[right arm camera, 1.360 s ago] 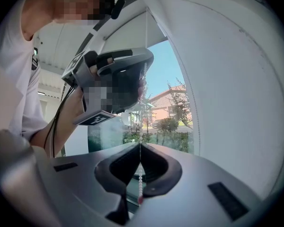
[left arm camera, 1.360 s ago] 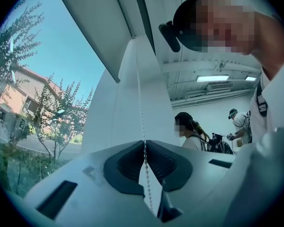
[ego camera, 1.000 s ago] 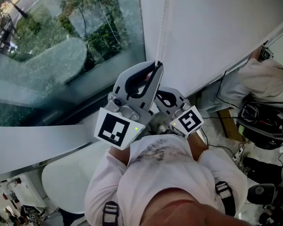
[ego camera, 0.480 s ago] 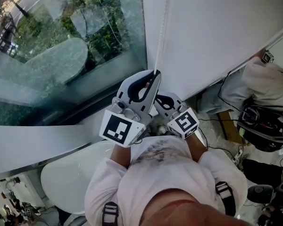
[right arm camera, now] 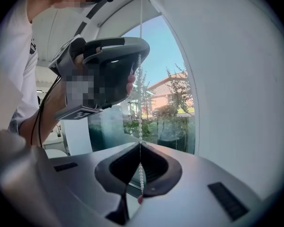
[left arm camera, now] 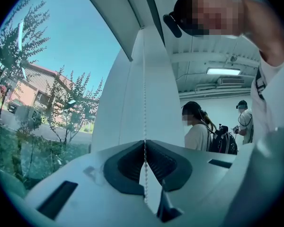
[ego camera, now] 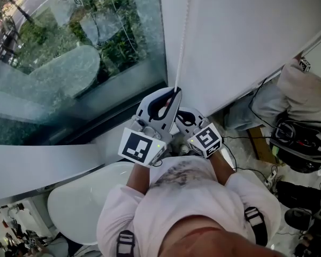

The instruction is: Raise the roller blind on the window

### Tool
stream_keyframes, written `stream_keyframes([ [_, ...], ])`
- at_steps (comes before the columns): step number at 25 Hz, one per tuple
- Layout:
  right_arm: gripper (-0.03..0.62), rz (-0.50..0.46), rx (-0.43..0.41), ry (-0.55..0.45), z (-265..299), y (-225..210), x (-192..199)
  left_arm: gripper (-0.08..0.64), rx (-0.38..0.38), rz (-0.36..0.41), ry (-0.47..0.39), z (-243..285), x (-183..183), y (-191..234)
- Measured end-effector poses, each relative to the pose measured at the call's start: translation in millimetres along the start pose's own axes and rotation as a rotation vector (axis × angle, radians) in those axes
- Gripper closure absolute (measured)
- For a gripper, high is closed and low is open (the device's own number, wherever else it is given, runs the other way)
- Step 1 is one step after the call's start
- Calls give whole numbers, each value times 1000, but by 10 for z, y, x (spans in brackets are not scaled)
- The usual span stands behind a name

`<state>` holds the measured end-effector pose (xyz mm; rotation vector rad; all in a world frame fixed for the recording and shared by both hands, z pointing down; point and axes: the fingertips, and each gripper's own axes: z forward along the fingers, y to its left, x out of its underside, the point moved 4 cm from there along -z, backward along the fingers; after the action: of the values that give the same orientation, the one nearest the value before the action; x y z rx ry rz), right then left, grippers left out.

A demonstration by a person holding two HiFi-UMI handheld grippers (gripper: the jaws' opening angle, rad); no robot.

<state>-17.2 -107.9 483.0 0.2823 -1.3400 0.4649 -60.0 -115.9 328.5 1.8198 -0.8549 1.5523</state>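
Over the last second the left gripper [ego camera: 175, 91] has slid down toward 6 o'clock, jaws pinched shut on the bead chain [ego camera: 183, 42]. The right gripper [ego camera: 183, 113], just below at 5 o'clock, is also clamped on the chain. The roller blind [ego camera: 246, 36] hangs at 1 o'clock beside the window [ego camera: 85, 47]. This downward pull probably winds the blind upward, though no rise is visible.

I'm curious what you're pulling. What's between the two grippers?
Only the bead chain, from left gripper down to right gripper; the right gripper view shows it.
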Motion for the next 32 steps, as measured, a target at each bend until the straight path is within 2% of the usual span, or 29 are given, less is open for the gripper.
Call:
stream_keyframes([
  [16,531,44,3,134,138,-32,625,546,-23,-69,103,-93,636,49],
  [32,531,68,7,202,170,-15,900,546,-17,-98,156,-171,900,-2],
])
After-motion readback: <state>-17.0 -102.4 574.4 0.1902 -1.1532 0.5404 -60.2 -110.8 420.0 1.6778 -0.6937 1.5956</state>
